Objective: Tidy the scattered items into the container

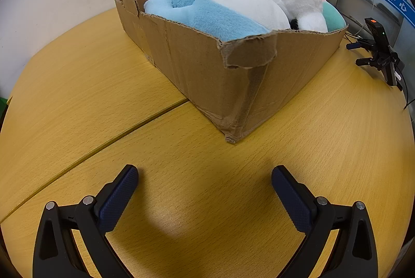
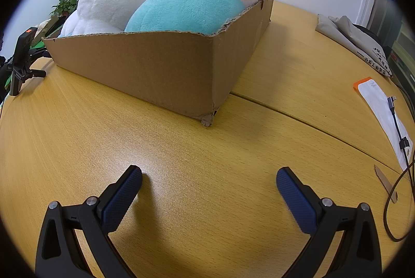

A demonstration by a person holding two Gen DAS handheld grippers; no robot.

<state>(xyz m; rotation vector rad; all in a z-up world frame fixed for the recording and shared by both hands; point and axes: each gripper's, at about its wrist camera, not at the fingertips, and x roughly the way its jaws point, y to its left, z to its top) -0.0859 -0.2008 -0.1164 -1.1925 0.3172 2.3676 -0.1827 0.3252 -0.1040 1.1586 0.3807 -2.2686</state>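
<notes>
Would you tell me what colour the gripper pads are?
Dark blue pads, textured; clearest in the right wrist view.

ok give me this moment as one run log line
left gripper: open, empty | right gripper: open, empty | cardboard box: heaped with plush toys | wooden table: no toys seen outside box

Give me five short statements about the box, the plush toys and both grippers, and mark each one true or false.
1. The brown cardboard box holds plush toys. True.
2. The left gripper grips the light blue and white plush toy. False: its jaws stand open, holding nothing.
3. The right gripper is open over the yellow wooden table. True.
4. The teal plush toy lies on the table. False: it is in the box.
5. The box is empty. False: plush toys fill it.
</notes>
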